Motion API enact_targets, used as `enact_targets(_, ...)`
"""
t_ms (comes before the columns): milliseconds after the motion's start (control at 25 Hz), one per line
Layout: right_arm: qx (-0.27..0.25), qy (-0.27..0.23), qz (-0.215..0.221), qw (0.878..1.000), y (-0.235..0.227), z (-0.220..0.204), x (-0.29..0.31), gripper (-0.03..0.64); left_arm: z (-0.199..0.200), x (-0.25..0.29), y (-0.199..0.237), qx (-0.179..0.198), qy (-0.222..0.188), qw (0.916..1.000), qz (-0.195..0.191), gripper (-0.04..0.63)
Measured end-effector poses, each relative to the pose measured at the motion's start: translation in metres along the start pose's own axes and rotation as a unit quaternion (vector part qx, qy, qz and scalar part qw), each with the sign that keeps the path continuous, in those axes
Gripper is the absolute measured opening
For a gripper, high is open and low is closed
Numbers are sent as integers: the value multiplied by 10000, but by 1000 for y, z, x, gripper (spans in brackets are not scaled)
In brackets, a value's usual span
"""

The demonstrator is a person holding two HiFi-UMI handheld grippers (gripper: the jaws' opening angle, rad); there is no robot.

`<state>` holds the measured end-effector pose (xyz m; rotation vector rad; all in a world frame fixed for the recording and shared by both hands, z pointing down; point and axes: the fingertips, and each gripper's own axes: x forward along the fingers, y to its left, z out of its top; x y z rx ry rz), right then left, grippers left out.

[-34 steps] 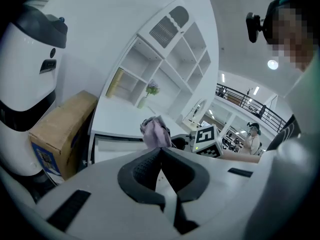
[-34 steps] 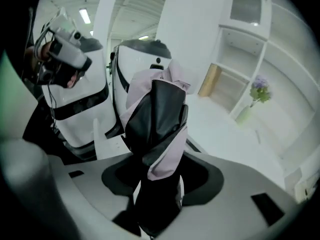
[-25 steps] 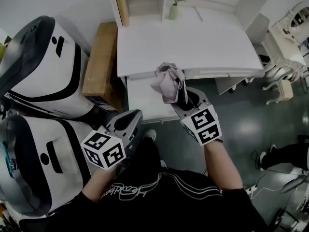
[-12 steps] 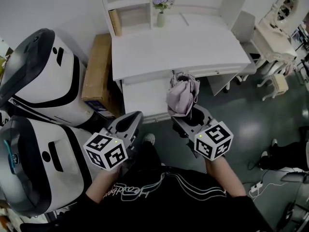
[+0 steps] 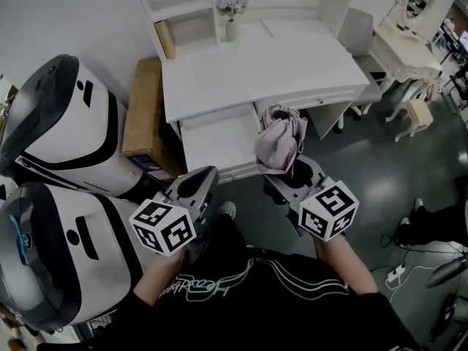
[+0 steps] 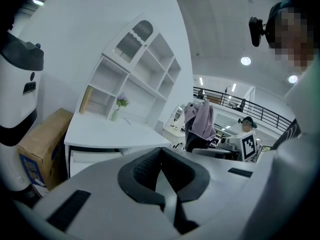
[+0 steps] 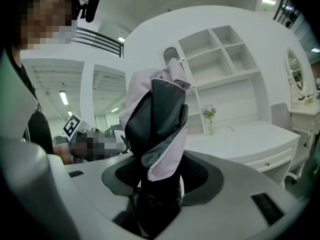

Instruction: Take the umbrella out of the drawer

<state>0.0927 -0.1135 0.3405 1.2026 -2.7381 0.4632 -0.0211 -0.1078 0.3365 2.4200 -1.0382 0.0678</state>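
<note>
Our right gripper (image 7: 159, 179) is clamped on the folded pink-and-black umbrella (image 7: 156, 115). It holds the umbrella upright in the air, clear of the open drawer (image 5: 212, 143) under the white worktop (image 5: 256, 75). Our left gripper (image 6: 161, 159) has its jaws closed together on nothing, close to our body. White script runs across our black shirt (image 5: 219, 284); we cannot read it.

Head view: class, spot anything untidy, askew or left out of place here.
The drawer under the desk stands pulled open, and the umbrella clamped in the right gripper is loosely bunched, fabric unfastened.
</note>
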Motion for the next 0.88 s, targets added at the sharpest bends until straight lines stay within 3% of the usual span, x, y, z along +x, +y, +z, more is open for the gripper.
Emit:
enact_targets(320,20,-50,26,10000,0,-2,-34,222,-7,1,-34,148,7,9999,-10,20)
enact_targets(880,103,-56,25,9999,0,0,-51,224,-5,6,-54,242,46,9996,-135,20)
